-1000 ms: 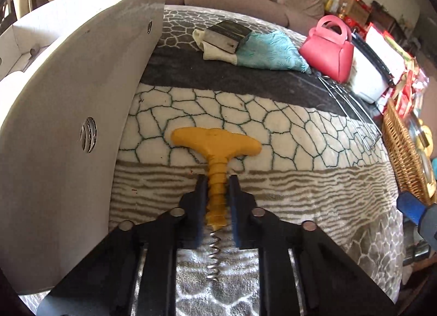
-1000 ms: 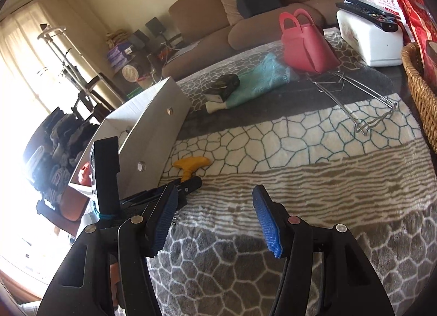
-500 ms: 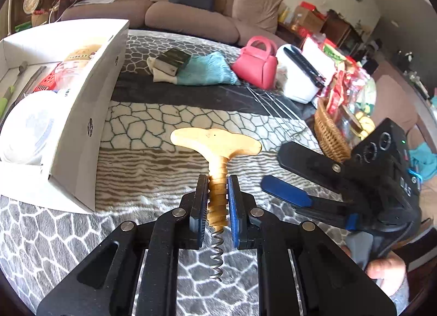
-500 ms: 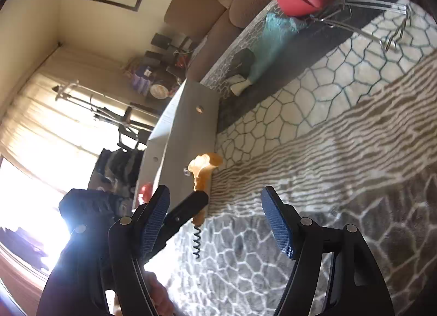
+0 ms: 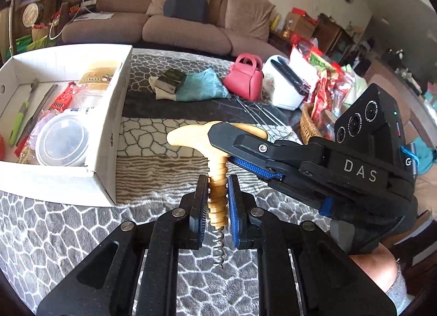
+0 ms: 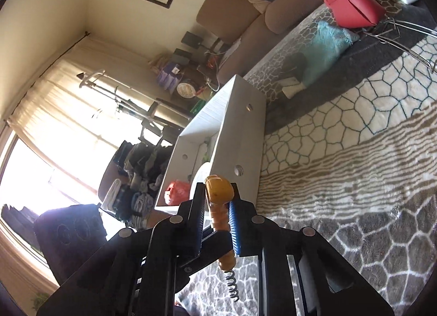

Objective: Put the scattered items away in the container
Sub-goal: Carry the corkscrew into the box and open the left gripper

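Between both grippers' pads, corkscrew [image 5: 217, 179], above the blanket [image 5: 153, 157].

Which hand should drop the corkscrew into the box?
Probably left. The left tool grips the corkscrew shaft, beside the white box. The right tool is just closing on its handle.
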Action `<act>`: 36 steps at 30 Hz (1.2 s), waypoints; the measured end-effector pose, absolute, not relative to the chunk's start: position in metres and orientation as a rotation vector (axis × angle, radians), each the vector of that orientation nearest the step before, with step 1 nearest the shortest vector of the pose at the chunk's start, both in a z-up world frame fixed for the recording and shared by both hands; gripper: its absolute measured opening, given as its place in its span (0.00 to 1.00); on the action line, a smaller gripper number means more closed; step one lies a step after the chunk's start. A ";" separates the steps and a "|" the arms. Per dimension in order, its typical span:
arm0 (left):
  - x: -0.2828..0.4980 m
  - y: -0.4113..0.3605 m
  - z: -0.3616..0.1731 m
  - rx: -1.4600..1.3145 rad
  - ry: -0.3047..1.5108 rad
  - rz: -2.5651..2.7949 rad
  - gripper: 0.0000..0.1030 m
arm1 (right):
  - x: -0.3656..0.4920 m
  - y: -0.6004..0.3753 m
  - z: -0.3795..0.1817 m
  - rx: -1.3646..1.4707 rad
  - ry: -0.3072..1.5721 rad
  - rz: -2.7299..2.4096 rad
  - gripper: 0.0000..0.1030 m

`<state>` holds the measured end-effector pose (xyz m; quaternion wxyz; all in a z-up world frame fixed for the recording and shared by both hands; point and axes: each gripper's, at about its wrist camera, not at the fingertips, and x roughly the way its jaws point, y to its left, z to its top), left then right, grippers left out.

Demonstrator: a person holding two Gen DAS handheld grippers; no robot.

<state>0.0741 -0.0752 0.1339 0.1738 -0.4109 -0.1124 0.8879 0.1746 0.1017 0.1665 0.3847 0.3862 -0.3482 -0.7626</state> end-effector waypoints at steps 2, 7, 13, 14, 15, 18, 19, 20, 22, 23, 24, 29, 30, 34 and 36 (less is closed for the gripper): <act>0.074 -0.090 0.143 -1.139 -0.360 2.521 0.13 | 0.174 0.090 0.179 0.978 -0.857 -1.949 0.16; 0.062 -0.138 0.169 -1.095 -0.423 2.541 0.13 | 0.164 0.050 0.212 0.969 -0.801 -1.938 0.16; 0.032 -0.218 0.190 -1.101 -0.428 2.590 0.13 | 0.128 -0.030 0.234 0.990 -0.801 -1.877 0.16; 0.024 -0.232 0.192 -1.108 -0.419 2.604 0.13 | 0.121 -0.046 0.236 0.997 -0.799 -1.866 0.16; 0.016 -0.247 0.193 -1.118 -0.410 2.619 0.13 | 0.114 -0.063 0.237 1.007 -0.797 -1.853 0.16; -0.008 -0.295 0.191 -1.159 -0.409 2.651 0.13 | 0.090 -0.116 0.234 1.038 -0.800 -1.813 0.16; -0.018 -0.311 0.189 -1.179 -0.410 2.660 0.13 | 0.081 -0.134 0.231 1.049 -0.805 -1.800 0.16; -0.027 -0.327 0.187 -1.197 -0.414 2.665 0.13 | 0.072 -0.151 0.228 1.062 -0.816 -1.785 0.16; -0.050 -0.358 0.181 -1.244 -0.422 2.670 0.13 | 0.052 -0.186 0.218 1.095 -0.848 -1.751 0.16; -0.063 -0.373 0.175 -1.271 -0.421 2.669 0.13 | 0.042 -0.202 0.212 1.111 -0.869 -1.732 0.16; -0.076 -0.385 0.170 -1.302 -0.405 2.673 0.13 | 0.031 -0.218 0.205 1.129 -0.888 -1.715 0.16; -0.128 -0.437 0.133 -1.449 -0.407 2.664 0.13 | -0.018 -0.284 0.169 1.207 -0.937 -1.681 0.16; -0.136 -0.445 0.127 -1.472 -0.409 2.663 0.13 | -0.026 -0.294 0.163 1.219 -0.937 -1.682 0.16; -0.159 -0.462 0.100 -1.575 -0.355 2.669 0.13 | -0.048 -0.329 0.141 1.258 -0.880 -1.714 0.16; -0.167 -0.466 0.087 -1.631 -0.323 2.661 0.13 | -0.053 -0.341 0.130 1.279 -0.839 -1.730 0.16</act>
